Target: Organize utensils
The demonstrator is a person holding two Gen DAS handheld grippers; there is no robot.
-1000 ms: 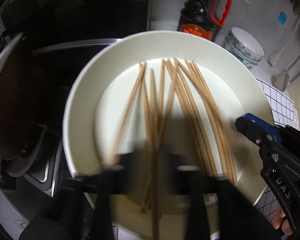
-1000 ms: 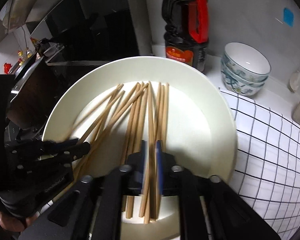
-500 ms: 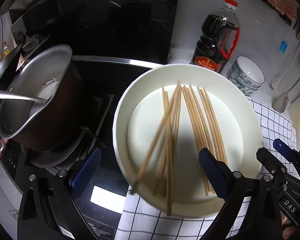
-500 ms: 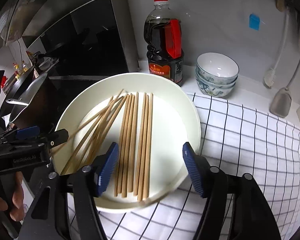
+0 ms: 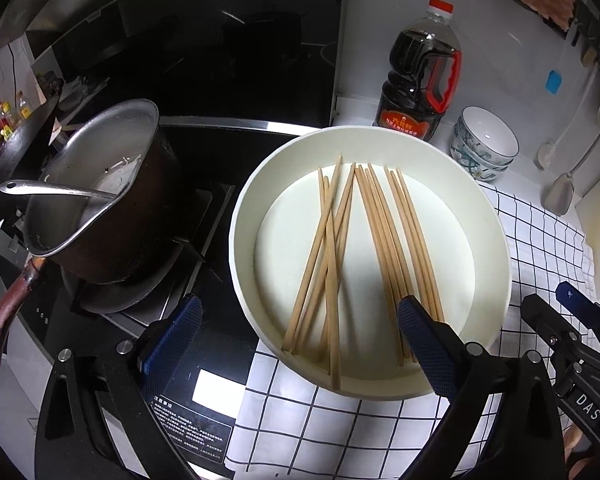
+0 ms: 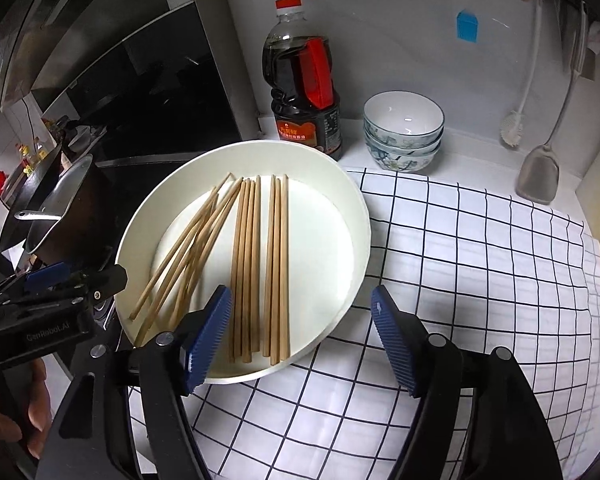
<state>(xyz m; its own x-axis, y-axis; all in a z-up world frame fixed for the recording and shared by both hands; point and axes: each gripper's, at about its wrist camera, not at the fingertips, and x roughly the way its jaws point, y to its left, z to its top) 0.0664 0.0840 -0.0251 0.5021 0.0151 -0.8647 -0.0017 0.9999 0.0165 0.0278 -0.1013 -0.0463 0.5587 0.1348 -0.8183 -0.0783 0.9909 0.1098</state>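
Several wooden chopsticks [image 5: 392, 240] lie loose in a wide white plate [image 5: 240, 216]. The left ones cross and fan out; the right ones lie roughly parallel [image 6: 256, 256]. My left gripper [image 5: 298, 302] hovers above the plate's near edge, open wide, with nothing between its blue pads. My right gripper [image 6: 302, 292] hangs above the plate's near right rim [image 6: 364, 216]; its jaws are opening and hold nothing. Each gripper shows at the side of the other's view: the right gripper [image 5: 572, 320] and the left gripper [image 6: 60, 280].
The plate sits partly on a black-and-white checked cloth [image 6: 480, 280], beside a black stove [image 5: 204, 148]. A metal pot [image 5: 100, 200] with a ladle stands left. A dark sauce bottle [image 6: 304, 92] and stacked bowls [image 6: 404, 132] stand behind. A spatula [image 6: 540, 176] hangs at right.
Both grippers let go of the chopsticks, opened wide and rose back from the plate. The chopsticks now lie still in the plate.
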